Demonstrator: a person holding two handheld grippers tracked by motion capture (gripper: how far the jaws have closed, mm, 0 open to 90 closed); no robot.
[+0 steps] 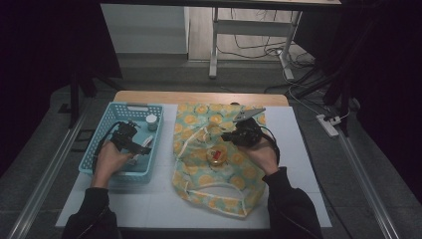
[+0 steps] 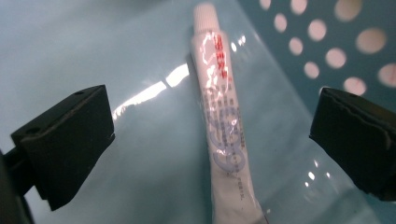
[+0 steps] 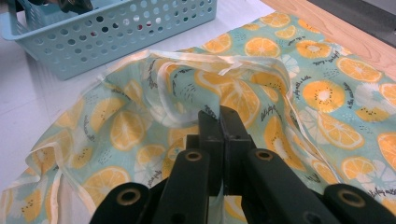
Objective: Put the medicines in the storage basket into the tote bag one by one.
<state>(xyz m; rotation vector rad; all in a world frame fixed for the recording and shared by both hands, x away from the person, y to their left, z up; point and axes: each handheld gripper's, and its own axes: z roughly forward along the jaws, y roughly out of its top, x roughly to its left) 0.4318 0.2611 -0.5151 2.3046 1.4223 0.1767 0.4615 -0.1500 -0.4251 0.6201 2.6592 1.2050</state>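
On inspection, I found both forearms covered by dark long sleeves. The left gripper carried two blocky matt-black pads; one showed small round holes. The right gripper was black throughout, with bronze-ringed rivets along its linkage bars. A black cable looped from the left gripper's body. A grey three-cornered plate topped the right.
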